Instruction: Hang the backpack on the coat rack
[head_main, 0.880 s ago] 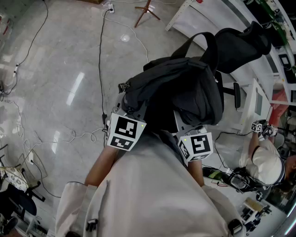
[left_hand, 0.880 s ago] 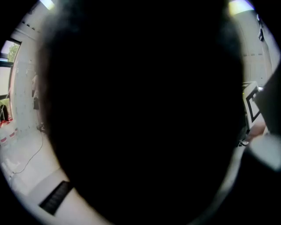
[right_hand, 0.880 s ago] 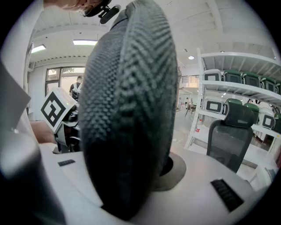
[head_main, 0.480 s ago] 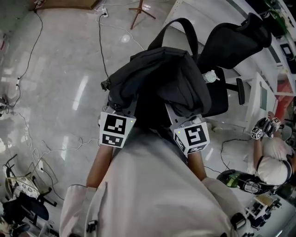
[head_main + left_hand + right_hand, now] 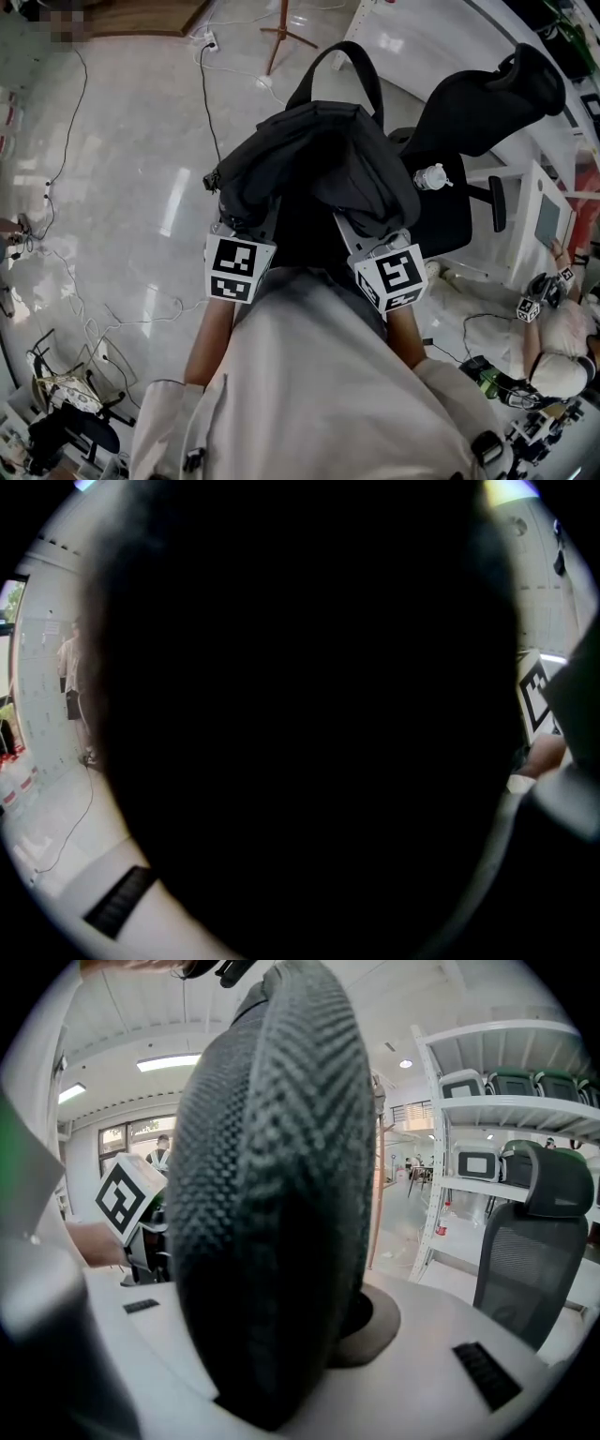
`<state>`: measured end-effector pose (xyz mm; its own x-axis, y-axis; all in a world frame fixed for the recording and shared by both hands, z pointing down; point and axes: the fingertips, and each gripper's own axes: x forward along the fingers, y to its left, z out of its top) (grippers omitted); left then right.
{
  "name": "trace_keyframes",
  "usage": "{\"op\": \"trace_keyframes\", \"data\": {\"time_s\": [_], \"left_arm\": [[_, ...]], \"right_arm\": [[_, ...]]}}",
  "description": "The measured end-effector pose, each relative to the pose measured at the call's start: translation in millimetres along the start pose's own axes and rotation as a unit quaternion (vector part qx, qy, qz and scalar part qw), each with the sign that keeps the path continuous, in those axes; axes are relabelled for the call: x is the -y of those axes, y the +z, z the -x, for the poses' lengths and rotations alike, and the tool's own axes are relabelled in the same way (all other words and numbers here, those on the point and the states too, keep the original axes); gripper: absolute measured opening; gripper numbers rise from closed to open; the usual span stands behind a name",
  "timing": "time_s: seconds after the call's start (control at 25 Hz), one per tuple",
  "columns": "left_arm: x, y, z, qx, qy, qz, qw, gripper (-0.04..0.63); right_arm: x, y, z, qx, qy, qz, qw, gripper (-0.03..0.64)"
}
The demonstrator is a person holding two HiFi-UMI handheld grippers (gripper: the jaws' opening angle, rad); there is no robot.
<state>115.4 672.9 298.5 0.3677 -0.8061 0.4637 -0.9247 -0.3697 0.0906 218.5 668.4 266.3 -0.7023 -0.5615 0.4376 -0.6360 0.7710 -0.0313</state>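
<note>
A black backpack (image 5: 319, 169) hangs in the air in front of me, its top loop (image 5: 342, 61) pointing away. My left gripper (image 5: 251, 217) reaches in under the bag's left side and is shut on it; the bag's dark fabric (image 5: 300, 724) fills the left gripper view. On the right side, my right gripper (image 5: 361, 239) is shut on a woven black strap (image 5: 272, 1194) that stands between its jaws. The wooden coat rack's feet (image 5: 281, 28) show on the floor beyond the bag, and its pole (image 5: 380, 1176) rises behind the strap.
A black office chair (image 5: 478, 103) stands just right of the bag, with a clear bottle (image 5: 433, 176) on its seat. Cables (image 5: 202, 84) run across the pale floor. Another person (image 5: 562, 347) sits at the right. White shelves (image 5: 506, 1119) line the right side.
Both grippers and the backpack have swung left, away from the office chair. The bag's loop now points toward the wooden rack's feet, which sit nearer in view.
</note>
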Motion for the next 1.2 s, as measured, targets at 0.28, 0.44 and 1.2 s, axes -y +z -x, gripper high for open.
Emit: {"op": "trace_keyframes", "data": {"time_s": [0.28,0.44,1.2], "left_arm": [[-13.3,36.8,-65.9,-0.004,-0.003,-0.009,0.9999,0.097],[-20.5,56.5,-93.7,-0.006,0.0,-0.018,0.9998,0.098],[-33.6,121.2,-160.2,0.018,0.0,-0.053,0.9984,0.103]], "right_arm": [[68.1,17.6,-30.8,0.003,0.002,-0.005,1.0,0.129],[98.2,27.6,-43.9,0.011,0.004,-0.008,1.0,0.13],[175.3,64.1,-66.1,0.051,-0.012,-0.004,0.999,0.133]]}}
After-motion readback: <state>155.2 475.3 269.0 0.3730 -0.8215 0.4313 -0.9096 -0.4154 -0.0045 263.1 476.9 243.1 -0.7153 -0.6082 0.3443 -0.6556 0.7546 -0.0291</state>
